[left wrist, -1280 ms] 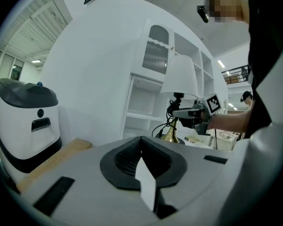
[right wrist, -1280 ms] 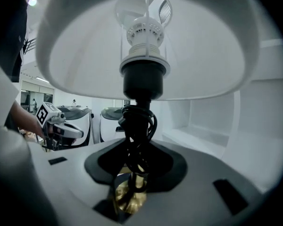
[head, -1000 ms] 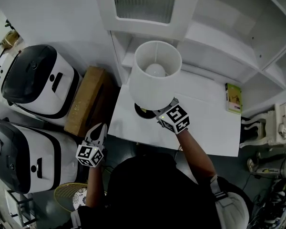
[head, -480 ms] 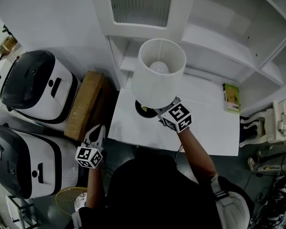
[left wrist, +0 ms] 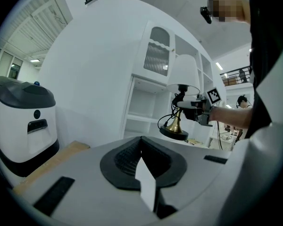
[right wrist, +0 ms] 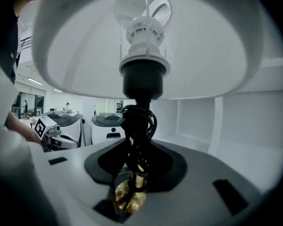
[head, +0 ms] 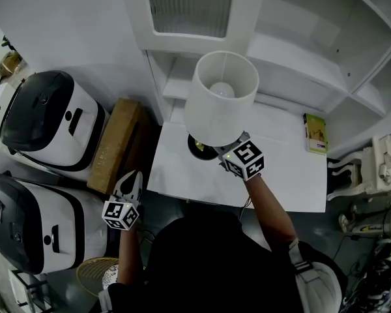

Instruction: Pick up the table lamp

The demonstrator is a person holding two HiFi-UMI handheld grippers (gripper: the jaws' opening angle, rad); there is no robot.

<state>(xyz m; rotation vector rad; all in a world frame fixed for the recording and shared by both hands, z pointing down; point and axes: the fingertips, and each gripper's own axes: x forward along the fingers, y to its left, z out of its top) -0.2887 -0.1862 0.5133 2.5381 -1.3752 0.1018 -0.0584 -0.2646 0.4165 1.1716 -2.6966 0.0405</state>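
The table lamp has a white drum shade (head: 220, 100), a black socket (right wrist: 144, 76) and a brass stem wound with black cord (right wrist: 137, 140) on a dark round base (head: 199, 147). My right gripper (head: 223, 150) is shut on the stem just below the shade, and the lamp stands upright over the white table (head: 280, 168). In the left gripper view the lamp (left wrist: 181, 98) and right gripper (left wrist: 187, 105) show at middle right, with the base above the tabletop. My left gripper (head: 131, 181) hangs low at the left beside the table, jaws together and empty.
Two white and black machines (head: 49, 113) (head: 32, 217) stand at the left, with a cardboard box (head: 117, 142) between them and the table. White cabinet shelves (head: 300, 51) rise behind the table. A green booklet (head: 316, 134) lies at its far right.
My right gripper has carried the lamp a little to the right and upward. The left gripper has stayed where it was.
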